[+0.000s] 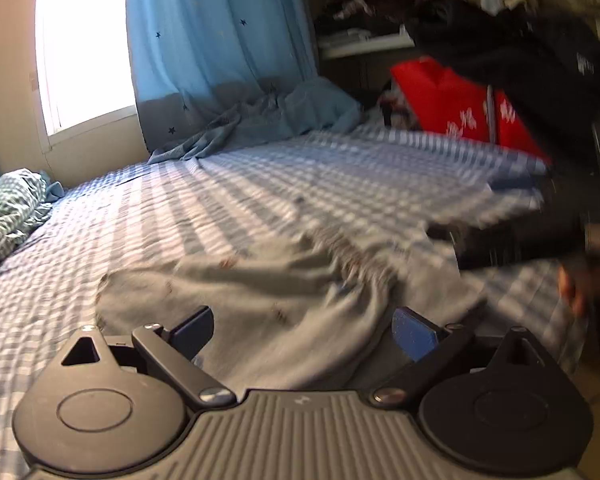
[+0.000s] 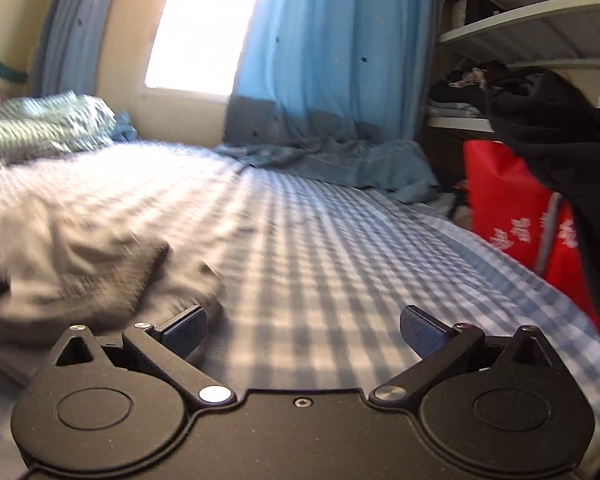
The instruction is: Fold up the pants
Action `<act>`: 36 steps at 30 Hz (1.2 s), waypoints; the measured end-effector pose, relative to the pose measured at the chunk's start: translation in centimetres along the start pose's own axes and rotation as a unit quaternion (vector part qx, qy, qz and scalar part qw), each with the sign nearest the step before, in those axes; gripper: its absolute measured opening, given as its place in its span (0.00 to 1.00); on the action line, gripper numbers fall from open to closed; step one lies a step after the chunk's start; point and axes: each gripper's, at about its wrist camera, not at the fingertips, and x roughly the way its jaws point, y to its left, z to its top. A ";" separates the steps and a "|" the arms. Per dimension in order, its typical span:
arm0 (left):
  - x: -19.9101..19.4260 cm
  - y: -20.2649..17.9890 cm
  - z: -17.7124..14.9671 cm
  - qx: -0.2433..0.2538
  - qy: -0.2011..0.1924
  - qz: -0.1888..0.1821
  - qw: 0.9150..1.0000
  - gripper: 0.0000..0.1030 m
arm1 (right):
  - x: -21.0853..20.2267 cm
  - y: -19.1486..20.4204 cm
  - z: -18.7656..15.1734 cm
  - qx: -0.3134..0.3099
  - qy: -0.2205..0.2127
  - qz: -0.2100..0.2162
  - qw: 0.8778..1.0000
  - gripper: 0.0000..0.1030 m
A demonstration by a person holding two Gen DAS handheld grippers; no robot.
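The grey pants (image 1: 260,292) lie crumpled on the blue checked bed sheet (image 1: 220,200). My left gripper (image 1: 304,330) is open, its blue-padded fingers spread wide just above the near edge of the pants, holding nothing. In the right wrist view the pants (image 2: 72,248) lie blurred at the left. My right gripper (image 2: 304,330) is open over bare sheet (image 2: 320,260), to the right of the pants, its left finger (image 2: 184,332) close to the cloth's edge. The other gripper shows as a dark blurred shape (image 1: 540,236) at the right of the left wrist view.
A blue star curtain (image 2: 332,60) hangs by a bright window (image 2: 208,24) at the far end. A rumpled blue cloth (image 2: 340,164) lies below it. A green checked quilt (image 2: 40,124) lies far left. A red bag (image 2: 512,208), dark clothing (image 2: 552,132) and shelves (image 2: 520,20) stand right of the bed.
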 end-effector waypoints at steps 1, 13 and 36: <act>0.0 -0.2 -0.4 0.016 0.005 0.002 1.000 0.96 | 0.5 0.3 0.8 0.003 0.005 0.034 0.999 0.99; 1.4 -4.2 -1.5 0.141 0.027 0.007 0.990 0.23 | 8.6 2.0 4.8 0.108 0.135 0.239 0.955 0.74; -0.6 -1.4 -0.2 0.025 0.047 -0.088 0.995 0.18 | 5.3 -2.3 4.2 0.157 0.127 0.191 0.961 0.13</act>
